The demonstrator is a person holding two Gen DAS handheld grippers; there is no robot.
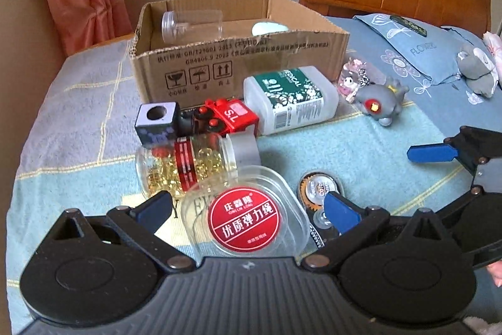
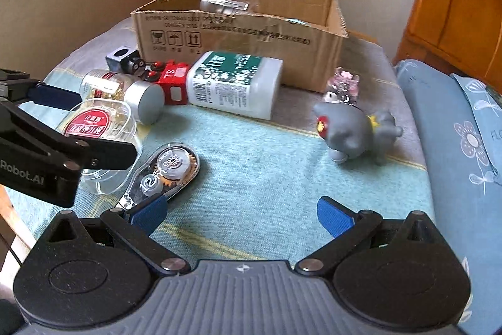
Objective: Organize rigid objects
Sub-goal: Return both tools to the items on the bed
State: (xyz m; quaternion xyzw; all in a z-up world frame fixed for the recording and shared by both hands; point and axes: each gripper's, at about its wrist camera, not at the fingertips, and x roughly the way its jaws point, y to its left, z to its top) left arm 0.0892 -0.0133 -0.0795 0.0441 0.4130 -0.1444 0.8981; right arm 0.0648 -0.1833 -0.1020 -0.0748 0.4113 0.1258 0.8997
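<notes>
Spread on a bed under a blue-green checked blanket (image 2: 266, 178), in front of an open brown cardboard box (image 1: 238, 65) holding a clear plastic jar (image 1: 191, 22) on its side. Left gripper (image 1: 248, 206) with jaws released, straddling a clear rounded plastic case with a red round label (image 1: 243, 217) in Chinese script, not clamped. Beside it, a transparent correction tape dispenser (image 2: 171, 170) marked "12m", long axis running from the right gripper (image 2: 243, 214) toward the box. Right jaws wide apart, empty, left pad touching the dispenser's near tip. White rectangular bottle with green "MEDICAL" label (image 2: 235, 83) lying flat, long axis across the box front. Capsule jar with silver cap (image 2: 125, 93) on its side, cap toward the camera. Red toy block marked "S.L" (image 1: 233, 115) against the bottle; grey toy animal (image 2: 354, 131) well apart.
</notes>
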